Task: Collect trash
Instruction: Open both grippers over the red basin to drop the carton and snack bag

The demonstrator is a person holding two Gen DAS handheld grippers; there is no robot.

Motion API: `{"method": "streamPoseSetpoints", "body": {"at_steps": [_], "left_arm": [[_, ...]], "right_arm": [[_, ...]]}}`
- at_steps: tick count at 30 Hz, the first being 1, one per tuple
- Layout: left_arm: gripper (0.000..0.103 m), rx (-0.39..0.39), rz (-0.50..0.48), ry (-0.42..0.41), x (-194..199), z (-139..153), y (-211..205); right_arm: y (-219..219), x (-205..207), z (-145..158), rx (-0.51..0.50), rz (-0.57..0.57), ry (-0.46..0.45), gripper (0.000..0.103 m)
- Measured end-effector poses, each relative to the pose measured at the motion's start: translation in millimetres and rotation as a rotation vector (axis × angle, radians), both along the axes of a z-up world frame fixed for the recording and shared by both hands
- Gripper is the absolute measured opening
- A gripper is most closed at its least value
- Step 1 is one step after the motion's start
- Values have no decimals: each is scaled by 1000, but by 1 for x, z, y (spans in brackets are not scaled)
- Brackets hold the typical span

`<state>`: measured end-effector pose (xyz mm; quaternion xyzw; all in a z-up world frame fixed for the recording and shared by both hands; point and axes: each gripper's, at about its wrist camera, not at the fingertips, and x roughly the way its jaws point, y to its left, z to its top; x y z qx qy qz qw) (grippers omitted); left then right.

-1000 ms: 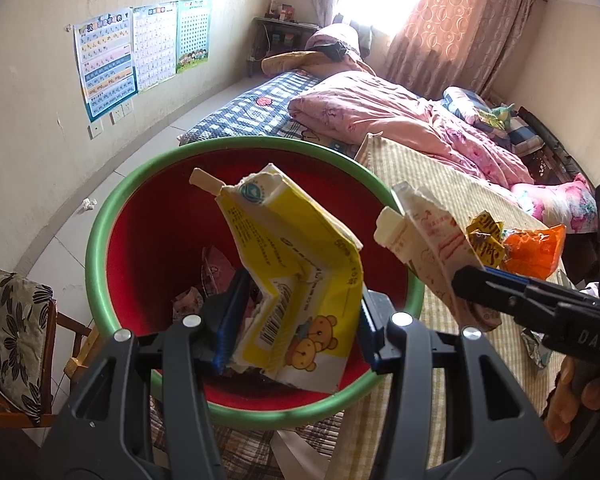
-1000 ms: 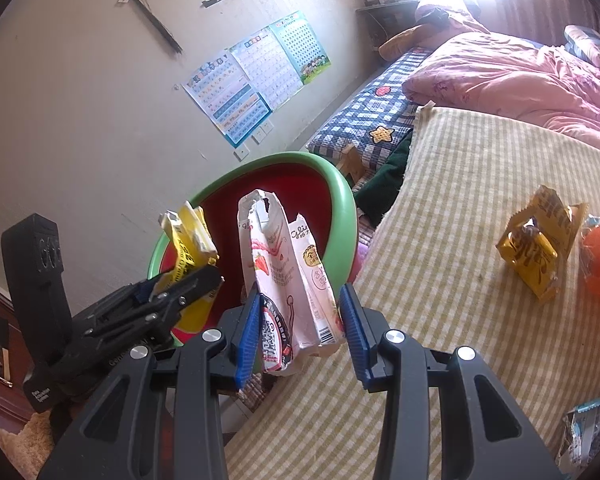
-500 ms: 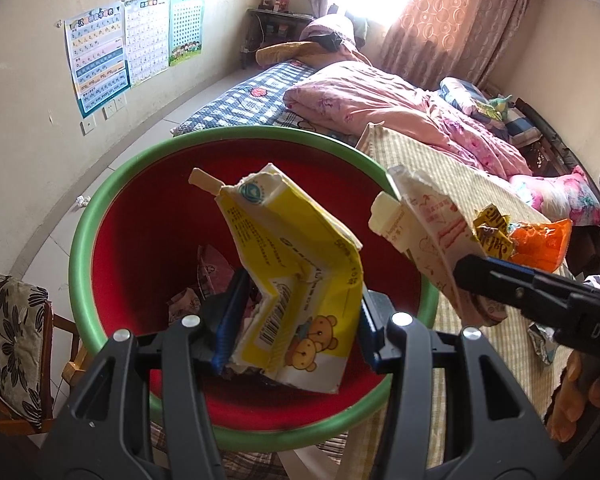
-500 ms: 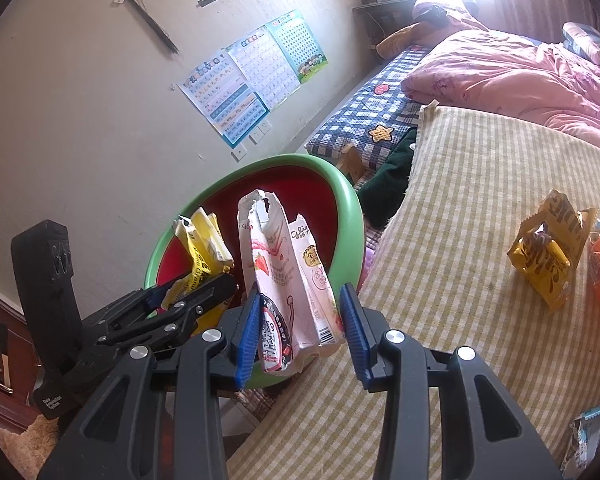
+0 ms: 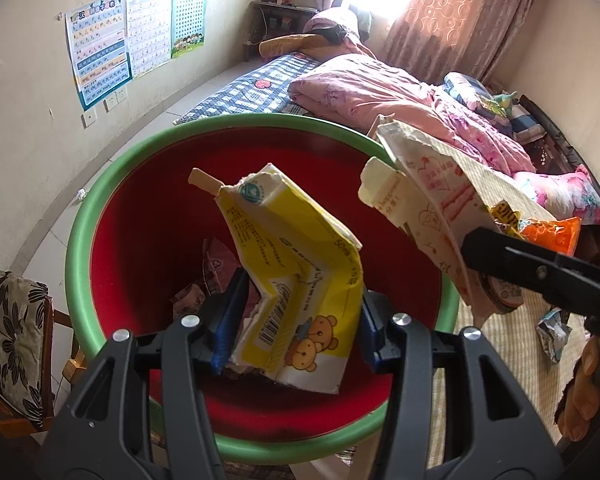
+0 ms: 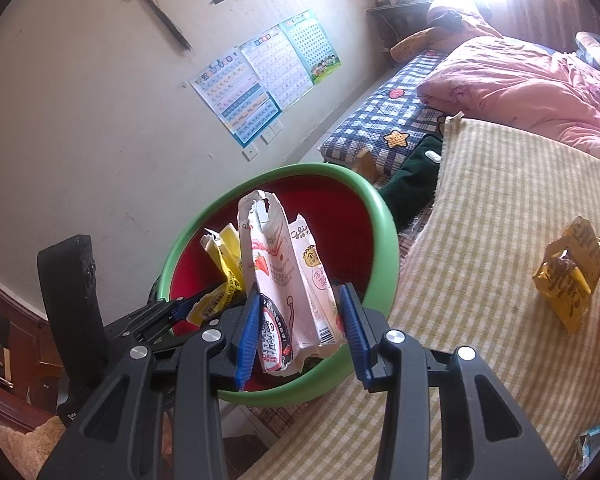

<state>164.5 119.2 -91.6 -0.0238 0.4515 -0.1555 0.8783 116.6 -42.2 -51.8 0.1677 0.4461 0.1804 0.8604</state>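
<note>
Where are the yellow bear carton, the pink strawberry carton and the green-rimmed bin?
yellow bear carton [image 5: 300, 280], left wrist view, its printed front.
pink strawberry carton [image 6: 284, 280], right wrist view, its front panel.
green-rimmed bin [image 5: 112, 184], left wrist view, its green rim.

On the pink-and-white carton [image 6: 288, 292] in my right gripper [image 6: 298, 320] I read "Gli" at the top of one panel — the rest is too small. The yellow carton [image 5: 300, 280] in my left gripper [image 5: 296, 324] shows "50" by its edge, a barcode and two cartoon bears — its finer print is unreadable.
</note>
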Motion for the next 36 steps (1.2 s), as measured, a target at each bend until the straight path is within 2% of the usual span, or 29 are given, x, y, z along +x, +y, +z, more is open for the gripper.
{"method": "streamPoseSetpoints", "body": {"at_steps": [16, 24, 26, 27, 29, 36], "left_arm": [[47, 5, 12, 14, 3, -4, 0], [48, 0, 8, 9, 6, -3, 0], [51, 1, 7, 10, 6, -3, 0], [54, 2, 9, 9, 5, -3, 0], [64, 3, 13, -3, 4, -2, 1], [65, 7, 23, -15, -3, 3, 0]], "right_arm": [[6, 8, -9, -4, 13, 14, 39], [13, 21, -2, -3, 4, -10, 40], [14, 24, 3, 7, 5, -24, 41], [15, 25, 5, 15, 5, -32, 46], [14, 27, 8, 28, -1, -39, 51], [3, 18, 12, 37, -26, -49, 53]]}}
